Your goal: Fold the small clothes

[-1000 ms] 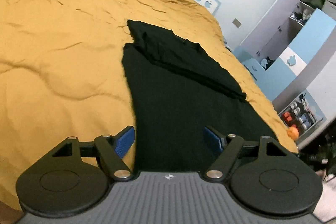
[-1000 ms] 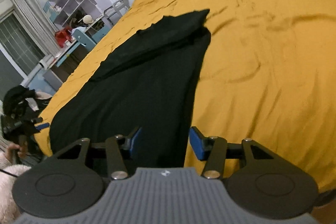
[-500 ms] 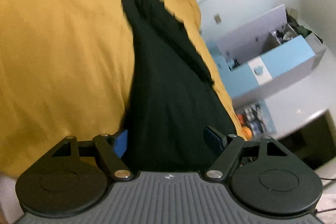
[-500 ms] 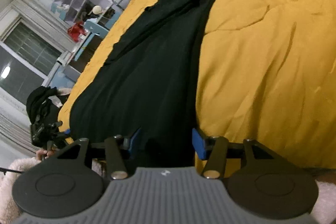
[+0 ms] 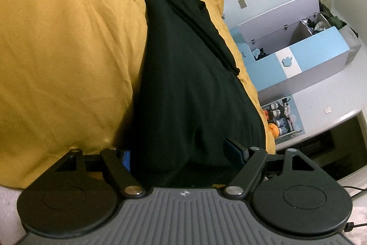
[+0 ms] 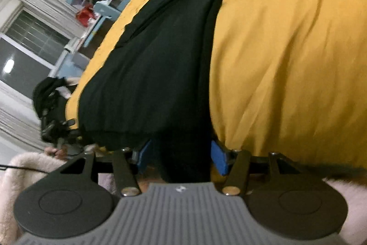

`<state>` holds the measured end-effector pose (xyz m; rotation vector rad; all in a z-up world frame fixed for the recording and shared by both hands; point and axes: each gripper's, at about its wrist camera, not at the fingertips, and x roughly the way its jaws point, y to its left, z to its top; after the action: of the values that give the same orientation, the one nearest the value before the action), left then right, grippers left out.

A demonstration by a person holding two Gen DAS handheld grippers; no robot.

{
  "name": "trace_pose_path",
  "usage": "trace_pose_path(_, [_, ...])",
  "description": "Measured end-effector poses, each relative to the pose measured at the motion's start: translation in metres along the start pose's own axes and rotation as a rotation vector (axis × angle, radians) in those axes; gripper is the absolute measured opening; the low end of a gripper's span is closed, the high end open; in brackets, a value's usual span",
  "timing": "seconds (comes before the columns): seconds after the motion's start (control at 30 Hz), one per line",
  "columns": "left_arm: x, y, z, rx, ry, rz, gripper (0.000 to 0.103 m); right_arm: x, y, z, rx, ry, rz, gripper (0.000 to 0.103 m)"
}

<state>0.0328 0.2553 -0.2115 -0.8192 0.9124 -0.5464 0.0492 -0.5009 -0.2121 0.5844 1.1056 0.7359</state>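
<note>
Left wrist view: the bed (image 5: 64, 56), under a yellow cover, carries the shirt (image 5: 188, 84), a black garment laid lengthwise from the near edge toward the far end. Its far part already lies doubled over, a narrower black layer on top, which suggests a sleeve or side was folded in to make a long strip. The hem reaches the near edge of the bed and spills slightly over it, so it can be taken from below without pressing into the cover.

The left gripper (image 5: 181, 153) sits at the hem's left corner with its jaws wide apart, cloth lying between the blue pads (image 5: 126, 159) but not pinched. In the right wrist view the right gripper (image 6: 181, 154) stands at the hem's right corner of the shirt (image 6: 160, 66), jaws likewise spread and straddling a hanging fold of black cloth.

Both claws are placed at matching corners, likely so that closing together lets the hem be carried evenly toward the far end.
</note>
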Motion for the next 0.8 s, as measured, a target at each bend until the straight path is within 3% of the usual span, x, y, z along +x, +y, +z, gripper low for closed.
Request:
trace_pose_path(0.3, [0.001,0.011,-0.007,-0.016,-0.018,0.021,0.091,0.013,-0.009,-0.001,0.092,-0.017,0.02,0.057])
trace_pose_path(0.47, [0.001,0.007,-0.013,-0.007,-0.001,-0.017,0.091,0.011,0.003,-0.006,0.035,0.012,0.024,0.036])
trace_pose_path(0.63, [0.008,0.006,-0.017,-0.027,0.034,-0.006,0.091,0.01,0.005,-0.008,0.032,-0.017,-0.002,0.036])
trace_pose_path(0.7, [0.008,0.004,-0.018,-0.029,0.022,0.008,0.091,0.012,0.009,-0.006,0.032,-0.021,-0.013,0.031])
trace_pose_path(0.73, [0.007,0.002,-0.019,-0.024,0.018,0.025,0.088,0.012,0.011,-0.006,0.028,-0.022,-0.017,0.027])
trace_pose_path(0.8, [0.008,-0.003,-0.022,-0.023,0.012,0.111,0.064,0.01,0.015,-0.006,0.02,-0.031,-0.022,0.024])
